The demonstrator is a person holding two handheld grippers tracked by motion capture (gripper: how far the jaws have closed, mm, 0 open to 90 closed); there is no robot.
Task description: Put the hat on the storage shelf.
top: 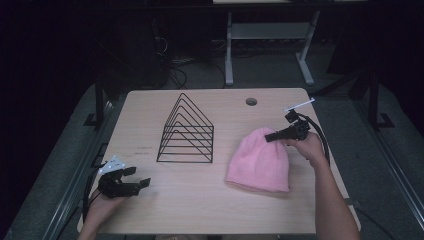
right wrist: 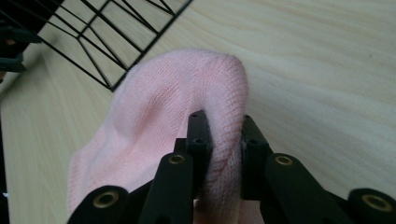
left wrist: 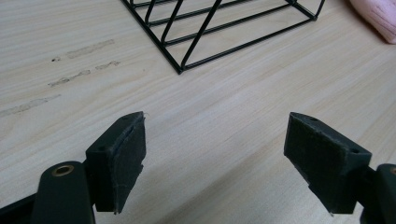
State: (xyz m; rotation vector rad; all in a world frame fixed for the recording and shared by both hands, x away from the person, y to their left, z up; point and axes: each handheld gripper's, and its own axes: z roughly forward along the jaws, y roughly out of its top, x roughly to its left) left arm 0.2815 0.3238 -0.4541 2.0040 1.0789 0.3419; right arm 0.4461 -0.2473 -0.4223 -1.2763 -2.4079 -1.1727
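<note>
here right tongs (right wrist: 224, 135) pinch pink hat (right wrist: 159, 121) fold, pads buried.

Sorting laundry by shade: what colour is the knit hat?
Pale pink; the knit hat shows best in the right gripper view.

— What's the hat (top: 260, 161) like?
— Pink, knitted, soft, a beanie with a rounded crown.
— Where is it?
— On the table's right half, just right of the rack (top: 186, 131), brim toward the near edge.
— Flat?
— Mostly; its crown (right wrist: 219, 84) is pinched up into a fold and lifted off the wood.
</note>
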